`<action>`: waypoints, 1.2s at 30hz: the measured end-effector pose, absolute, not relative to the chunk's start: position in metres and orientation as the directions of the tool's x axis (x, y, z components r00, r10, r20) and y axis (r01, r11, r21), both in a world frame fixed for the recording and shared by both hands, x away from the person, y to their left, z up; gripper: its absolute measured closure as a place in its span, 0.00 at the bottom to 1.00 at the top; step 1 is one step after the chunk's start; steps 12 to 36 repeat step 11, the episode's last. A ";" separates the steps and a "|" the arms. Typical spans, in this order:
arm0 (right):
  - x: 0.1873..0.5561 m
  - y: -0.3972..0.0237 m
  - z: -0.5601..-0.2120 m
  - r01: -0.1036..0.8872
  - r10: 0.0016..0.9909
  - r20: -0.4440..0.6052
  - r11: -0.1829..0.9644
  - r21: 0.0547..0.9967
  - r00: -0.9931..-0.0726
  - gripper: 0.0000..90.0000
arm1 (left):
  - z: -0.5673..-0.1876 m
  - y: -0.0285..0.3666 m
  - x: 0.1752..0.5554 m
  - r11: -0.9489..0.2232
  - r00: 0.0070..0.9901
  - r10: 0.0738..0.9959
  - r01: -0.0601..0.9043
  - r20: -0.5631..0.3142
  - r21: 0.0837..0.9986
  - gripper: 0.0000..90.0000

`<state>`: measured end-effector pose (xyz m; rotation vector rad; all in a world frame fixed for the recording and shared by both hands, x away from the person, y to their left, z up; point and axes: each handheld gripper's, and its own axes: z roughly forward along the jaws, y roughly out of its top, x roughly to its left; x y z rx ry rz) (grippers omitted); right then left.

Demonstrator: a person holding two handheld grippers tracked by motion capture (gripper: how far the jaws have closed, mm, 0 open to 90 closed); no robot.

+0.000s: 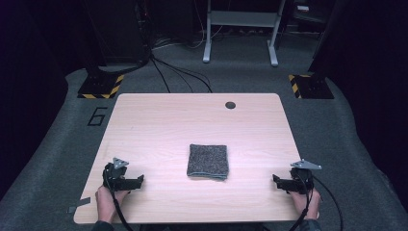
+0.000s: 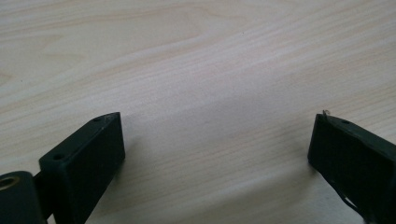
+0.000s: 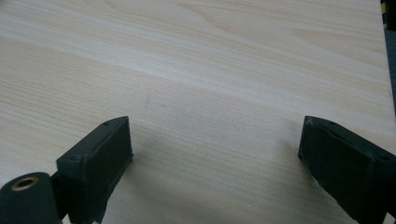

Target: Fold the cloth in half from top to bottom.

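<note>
High view: pale wood desk on grey carpet, dark surroundings. A folded grey cloth lies flat near the middle of the desk, slightly toward the person's side, roughly square, with a lighter edge along its near side. Nothing touches it.

Left hand-held gripper rests low at the near left part of the desk, held by the person's left hand, grey three-cornered plate on top, cable trailing back off the near edge. It is well apart from the cloth, jaws pointing toward the desk's middle.

Right hand-held gripper sits at the near right edge, held by the right hand, plate on top, cable looping off to the right. Also well apart from the cloth, jaws pointing inward.

Round dark grommet hole near the far edge of the desk. On the floor beyond: yellow-and-black striped bases left and right, black cables, legs of a grey frame, a "6" marked on the carpet left of the desk.

Left gripper view: the two black jaws stand wide apart, bare wood grain between them, nothing held.

Right gripper view: same, jaws spread wide over bare wood, nothing between them; desk edge and carpet at the far right.
</note>
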<state>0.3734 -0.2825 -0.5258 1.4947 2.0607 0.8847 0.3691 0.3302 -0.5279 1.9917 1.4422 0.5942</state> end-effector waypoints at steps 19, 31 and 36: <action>0.374 -0.279 -0.529 0.645 0.948 0.000 0.216 0.733 -0.319 0.08 | -0.532 0.333 0.368 -0.197 0.286 0.958 0.658 0.001 0.727 0.02; 0.374 -0.279 -0.529 0.645 0.948 0.000 0.216 0.733 -0.319 0.08 | -0.532 0.333 0.368 -0.197 0.286 0.958 0.658 0.001 0.727 0.02; 0.374 -0.279 -0.529 0.645 0.948 0.000 0.216 0.733 -0.319 0.08 | -0.532 0.333 0.368 -0.197 0.286 0.958 0.658 0.001 0.727 0.02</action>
